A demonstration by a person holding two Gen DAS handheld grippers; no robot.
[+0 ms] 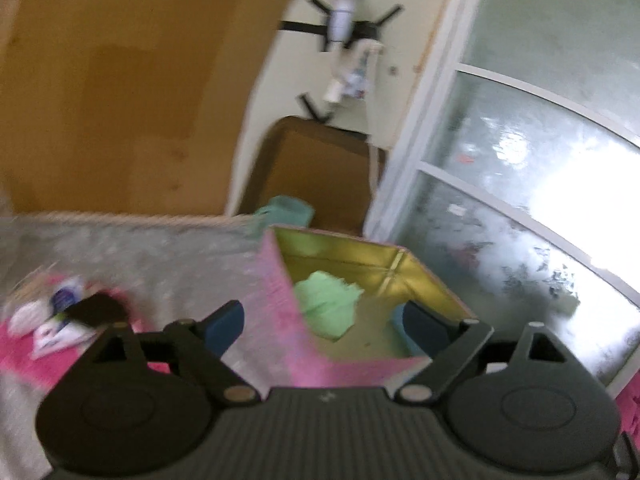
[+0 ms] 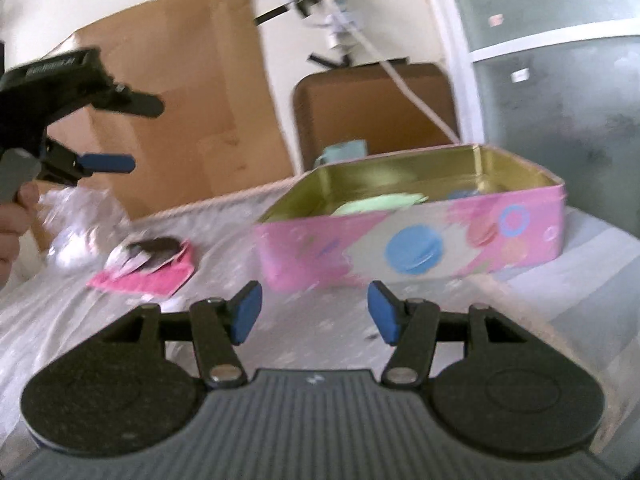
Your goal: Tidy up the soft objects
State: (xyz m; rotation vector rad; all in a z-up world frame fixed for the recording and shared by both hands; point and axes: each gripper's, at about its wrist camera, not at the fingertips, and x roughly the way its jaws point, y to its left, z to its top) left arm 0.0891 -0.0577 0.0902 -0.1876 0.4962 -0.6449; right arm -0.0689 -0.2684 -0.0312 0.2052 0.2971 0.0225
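Observation:
A pink tin box [image 2: 412,240] with a gold inside stands open on the plastic-covered surface. A light green soft piece [image 2: 376,204] lies in it, also seen as the green piece [image 1: 328,304] in the left wrist view, next to a blue item [image 1: 400,318]. My right gripper [image 2: 316,312] is open just in front of the tin, with nothing between its blue pads. My left gripper [image 2: 132,134] is open in the air, well left of the tin. From its own camera the left gripper [image 1: 324,328] looks over the tin's [image 1: 280,312] near corner and holds nothing.
A pink cloth [image 2: 144,280] with a dark round item [image 2: 156,248] and small packets lies left of the tin. Crumpled clear plastic [image 2: 80,216] is at the far left. A teal thing [image 2: 344,152] sits behind the tin. Cardboard [image 2: 180,80] and a glass door [image 1: 520,160] stand behind.

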